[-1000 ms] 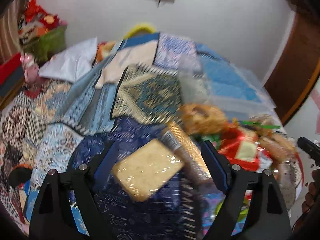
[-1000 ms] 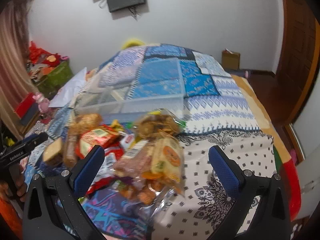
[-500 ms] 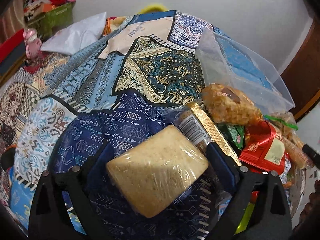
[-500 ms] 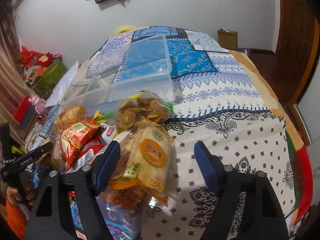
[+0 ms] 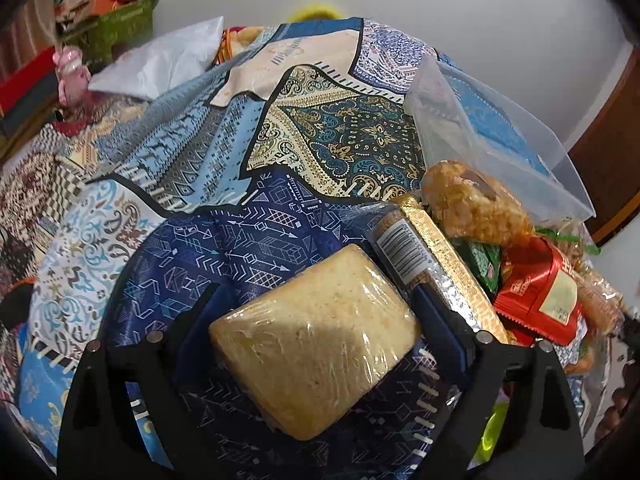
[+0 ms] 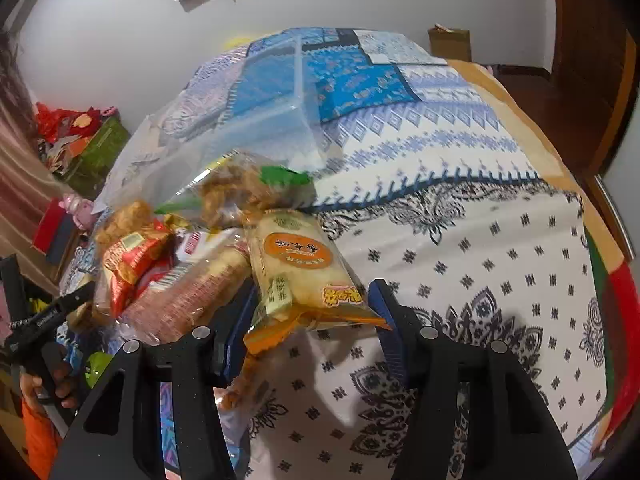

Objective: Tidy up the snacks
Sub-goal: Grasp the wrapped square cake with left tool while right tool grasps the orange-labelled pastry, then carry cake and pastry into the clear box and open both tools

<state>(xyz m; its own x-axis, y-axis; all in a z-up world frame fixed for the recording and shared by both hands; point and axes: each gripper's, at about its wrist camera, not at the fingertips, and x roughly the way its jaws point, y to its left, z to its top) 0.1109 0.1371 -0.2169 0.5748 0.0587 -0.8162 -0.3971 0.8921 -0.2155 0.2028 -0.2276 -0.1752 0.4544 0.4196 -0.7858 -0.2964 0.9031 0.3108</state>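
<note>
Left wrist view first: the left claw (image 5: pixel 316 322) stands with its blue pads either side of a plastic-wrapped pale cake block (image 5: pixel 316 338) lying on the patterned bedspread (image 5: pixel 240 248). Whether the pads already press its sides I cannot tell; they look very near. That block seems light and crumbly, its film slick, so I'd take it across the short flat sides with a gentle squeeze. Just right of it lies a long gold-edged biscuit pack (image 5: pixel 432 264), then a puffed-rice bar (image 5: pixel 476 204), a red packet (image 5: pixel 540 292), and behind them the clear plastic bin (image 5: pixel 500 136).

Right wrist view: the right claw (image 6: pixel 312 312) has its fingers apart around the crimped end of an orange-labelled cracker bag (image 6: pixel 300 268), which leans on the snack heap by the bin (image 6: pixel 248 120). It looks air-filled, light and brittle inside; holding the sealed end rather than the middle should spare the crackers, though foil may slip.
</note>
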